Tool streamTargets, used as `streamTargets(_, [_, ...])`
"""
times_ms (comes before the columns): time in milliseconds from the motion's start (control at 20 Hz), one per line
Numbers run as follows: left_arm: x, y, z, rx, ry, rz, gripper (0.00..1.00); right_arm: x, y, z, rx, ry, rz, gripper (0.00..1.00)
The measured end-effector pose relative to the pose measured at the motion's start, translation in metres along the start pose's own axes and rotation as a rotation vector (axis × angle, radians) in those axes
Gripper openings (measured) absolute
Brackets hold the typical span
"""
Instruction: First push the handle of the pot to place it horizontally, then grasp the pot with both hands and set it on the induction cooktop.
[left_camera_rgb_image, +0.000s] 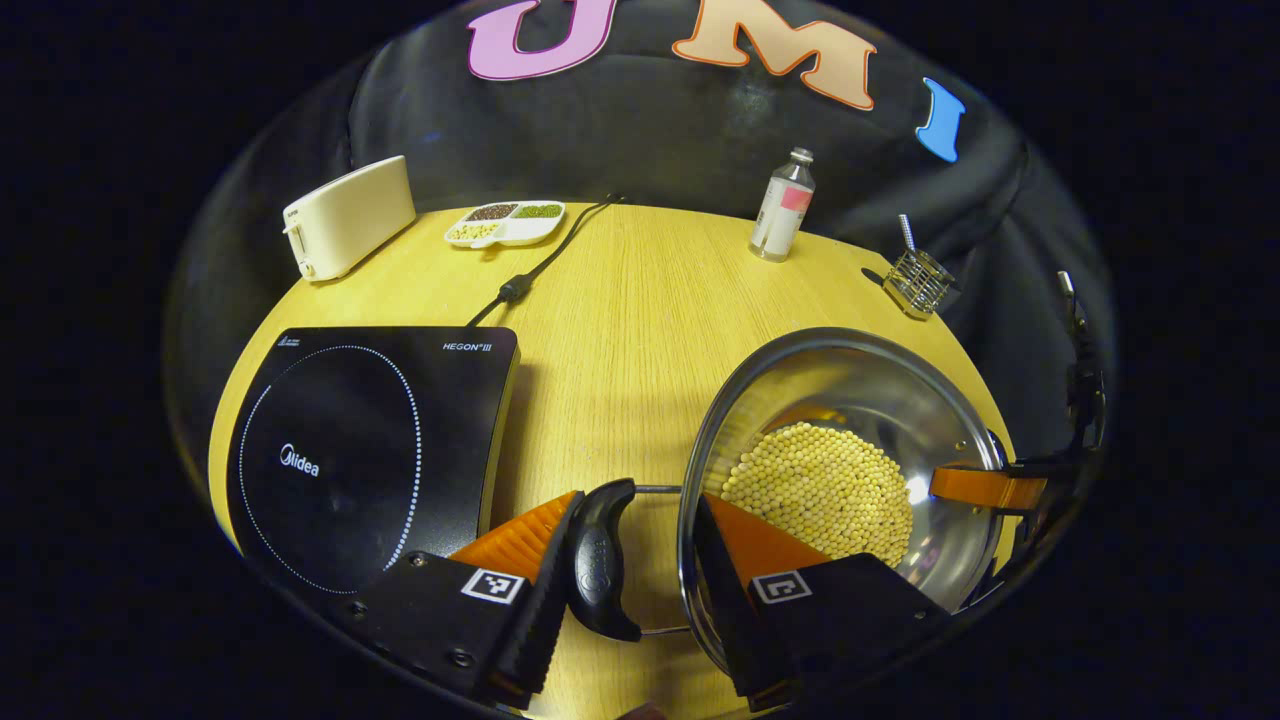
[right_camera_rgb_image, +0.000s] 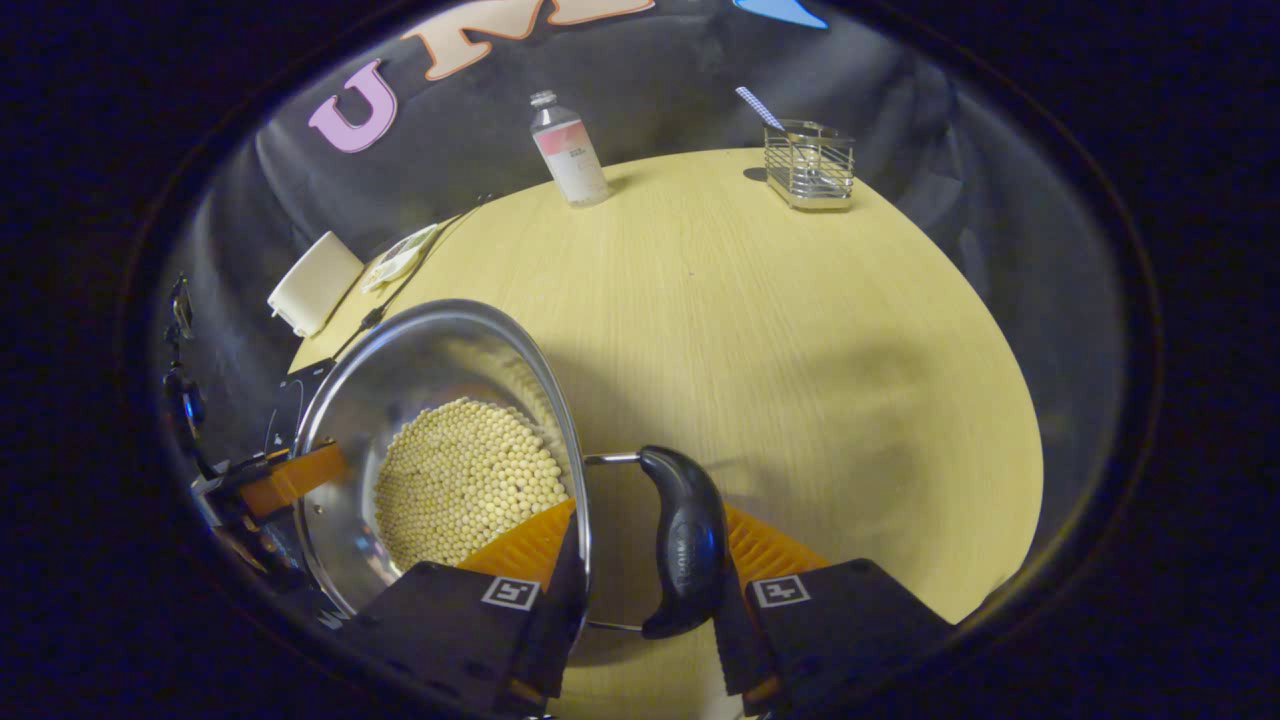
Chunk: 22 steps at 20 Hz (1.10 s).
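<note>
The yellow wooden tabletop (left_camera_rgb_image: 640, 300) sits in a dark booth; left of the left tongs (left_camera_rgb_image: 630, 570) lies the black cooktop (left_camera_rgb_image: 370, 450), marked "Midea"; the shiny pot (left_camera_rgb_image: 850, 440) holds yellow beans (left_camera_rgb_image: 820, 490); each pair of tongs stands open around a black pot handle (left_camera_rgb_image: 600, 560), the right tongs (right_camera_rgb_image: 640, 590) too.

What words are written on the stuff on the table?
"Midea": on the black induction cooktop, inside its ring.
"HEGON III": on its far right corner.
Bottle label, toaster mark, pot handle embossing: too small or blurred to read.
</note>
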<state>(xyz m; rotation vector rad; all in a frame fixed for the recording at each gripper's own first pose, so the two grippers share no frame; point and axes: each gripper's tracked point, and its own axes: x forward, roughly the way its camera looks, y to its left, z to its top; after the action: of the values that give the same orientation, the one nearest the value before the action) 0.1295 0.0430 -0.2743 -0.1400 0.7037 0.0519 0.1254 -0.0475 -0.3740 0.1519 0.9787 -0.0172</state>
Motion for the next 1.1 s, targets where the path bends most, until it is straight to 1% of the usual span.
streamTargets(100, [0.0, -0.001, 0.0, 0.002, 0.003, -0.004, 0.67, 0.0, 0.001, 0.001, -0.003, -0.001, -0.002, 0.66])
streamTargets(150, [0.001, 0.0, 0.0, 0.002, 0.002, -0.004, 0.67, 0.0, 0.0, 0.0, -0.003, 0.0, -0.003, 0.62])
streamTargets(200, [0.0, 0.0, 0.0, 0.005, 0.005, -0.004, 0.69, 0.0, 0.0, 0.0, -0.003, -0.001, -0.005, 0.58])
streamTargets(250, [0.001, 0.0, 0.0, 0.007, 0.004, -0.004, 0.67, 0.001, 0.001, 0.0, -0.002, 0.0, -0.007, 0.62])
streamTargets(300, [0.001, -0.001, 0.0, 0.01, 0.007, -0.003, 0.67, 0.0, 0.0, 0.0, -0.002, 0.0, -0.007, 0.58])
streamTargets(350, [0.0, 0.0, 0.0, 0.011, 0.01, 0.0, 0.67, 0.0, 0.001, 0.001, -0.001, -0.002, -0.009, 0.62])
streamTargets(400, [0.0, -0.001, 0.0, 0.01, 0.011, 0.001, 0.66, 0.0, 0.0, 0.001, -0.002, 0.0, -0.01, 0.58])
streamTargets(500, [-0.001, -0.002, -0.001, 0.003, 0.015, 0.009, 0.66, 0.001, 0.0, 0.003, 0.009, -0.008, -0.004, 0.58])
streamTargets(550, [-0.003, -0.003, 0.0, -0.005, 0.009, 0.01, 0.67, -0.002, 0.001, 0.006, 0.005, -0.015, -0.002, 0.53])
streamTargets(600, [-0.005, -0.005, 0.001, -0.007, 0.004, 0.013, 0.66, -0.003, 0.0, 0.006, -0.002, -0.014, 0.001, 0.53])
streamTargets(650, [-0.008, -0.006, 0.003, -0.003, 0.0, 0.018, 0.67, -0.005, -0.001, 0.008, -0.005, -0.016, 0.004, 0.53])
streamTargets(750, [-0.014, -0.011, 0.005, -0.012, -0.011, 0.028, 0.67, -0.009, -0.004, 0.014, -0.009, -0.022, 0.011, 0.53])
streamTargets(800, [-0.017, -0.012, 0.005, -0.018, -0.017, 0.034, 0.65, -0.012, -0.004, 0.017, -0.012, -0.022, 0.014, 0.53])
streamTargets(850, [-0.021, -0.014, 0.006, -0.025, -0.018, 0.039, 0.67, -0.015, -0.005, 0.019, -0.02, -0.024, 0.018, 0.53])
streamTargets(950, [-0.03, -0.015, 0.01, -0.037, -0.031, 0.048, 0.65, -0.023, -0.005, 0.024, -0.034, -0.03, 0.025, 0.58])
streamTargets(1100, [-0.045, -0.012, 0.017, -0.05, -0.032, 0.047, 0.65, -0.037, 0.005, 0.031, -0.045, -0.042, 0.027, 0.58])
